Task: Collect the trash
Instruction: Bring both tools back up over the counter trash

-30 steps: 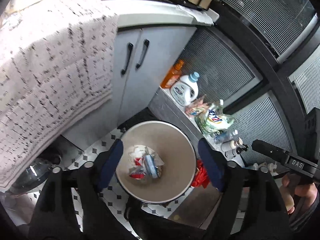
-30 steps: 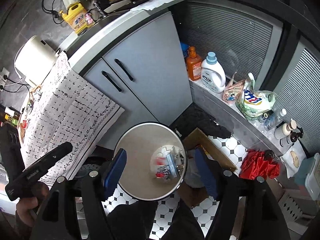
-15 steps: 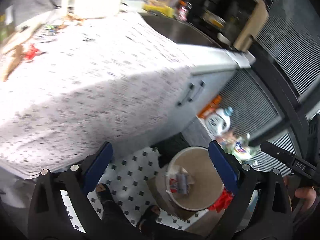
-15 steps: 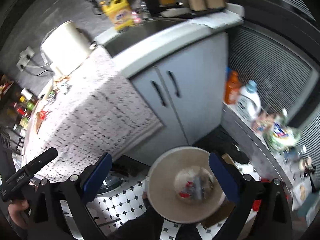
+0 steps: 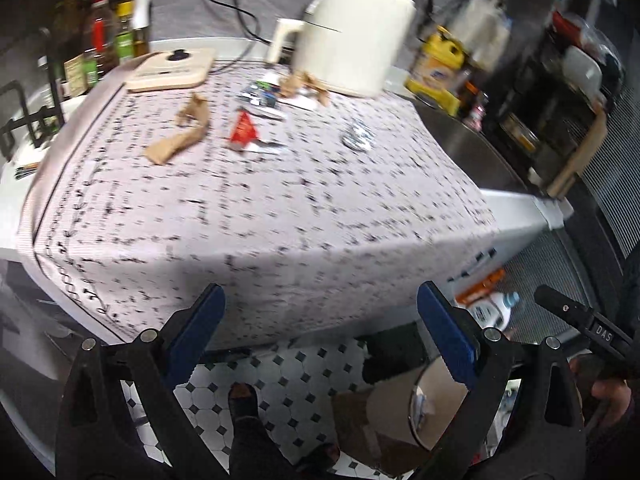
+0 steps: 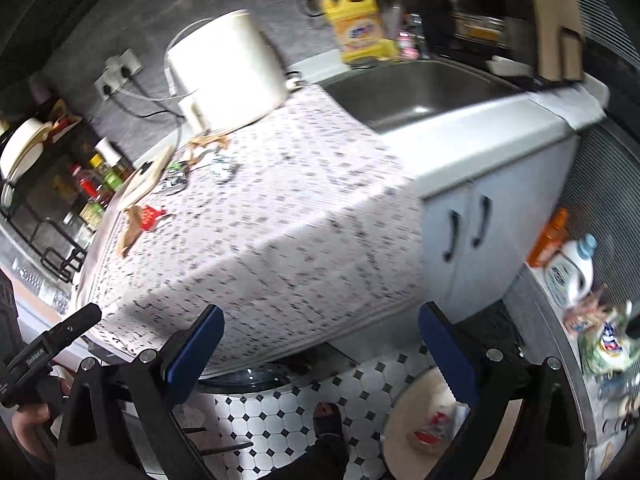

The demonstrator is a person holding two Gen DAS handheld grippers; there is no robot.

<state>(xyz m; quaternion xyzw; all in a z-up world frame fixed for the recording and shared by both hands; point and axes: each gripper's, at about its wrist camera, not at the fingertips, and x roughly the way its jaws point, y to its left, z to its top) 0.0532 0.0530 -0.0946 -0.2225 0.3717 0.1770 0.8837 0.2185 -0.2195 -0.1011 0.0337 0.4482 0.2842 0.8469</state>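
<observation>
Trash lies on the patterned cloth over the counter: a brown paper strip, a red wrapper, a crumpled clear piece and small wrappers. The right wrist view shows the red wrapper and brown paper at far left. The round bin stands on the floor below, with discarded wrappers inside its tan wall. My left gripper is open and empty, off the cloth's near edge. My right gripper is likewise open with nothing between its fingers.
A white air fryer and a beige board sit at the back of the cloth. A sink and yellow jug lie to the right. Bottles stand at left. A person's foot is on the tiled floor.
Both views have swung up from the bin to the counter top, so the bin has slid to the lower right. Both grippers' jaws have spread wider.
</observation>
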